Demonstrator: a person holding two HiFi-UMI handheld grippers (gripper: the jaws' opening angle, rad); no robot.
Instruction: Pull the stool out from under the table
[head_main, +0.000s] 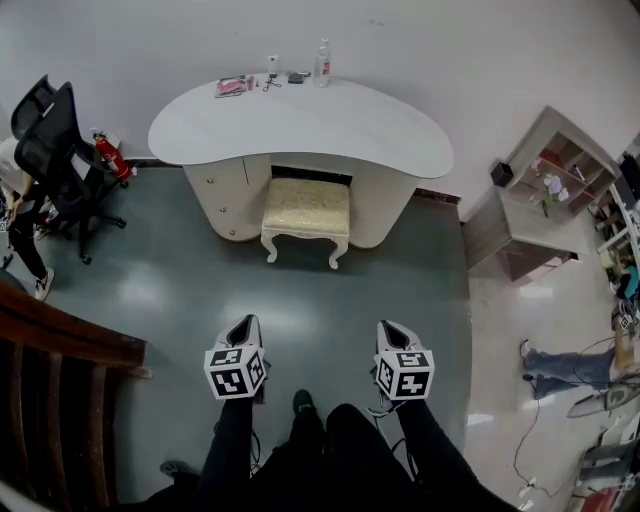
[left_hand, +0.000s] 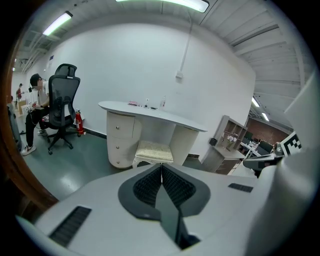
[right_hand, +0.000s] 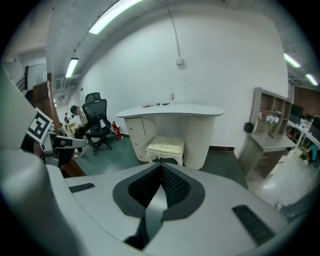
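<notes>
A cream stool (head_main: 306, 210) with a padded seat and curved white legs stands partly tucked into the kneehole of a white curved table (head_main: 300, 125). It also shows in the left gripper view as the stool (left_hand: 154, 150) and in the right gripper view as the stool (right_hand: 166, 146). My left gripper (head_main: 243, 328) and right gripper (head_main: 393, 332) hang side by side well short of the stool, over the green floor. Both are shut with nothing between the jaws. Seen from their own cameras, the left gripper (left_hand: 161, 167) and right gripper (right_hand: 161, 166) point at the stool.
A black office chair (head_main: 55, 150) and a red fire extinguisher (head_main: 112, 157) stand left of the table. A grey shelf unit (head_main: 535, 195) is at the right. Bottles and small items (head_main: 272, 75) lie on the table's back edge. A dark wooden rail (head_main: 60, 340) runs at near left.
</notes>
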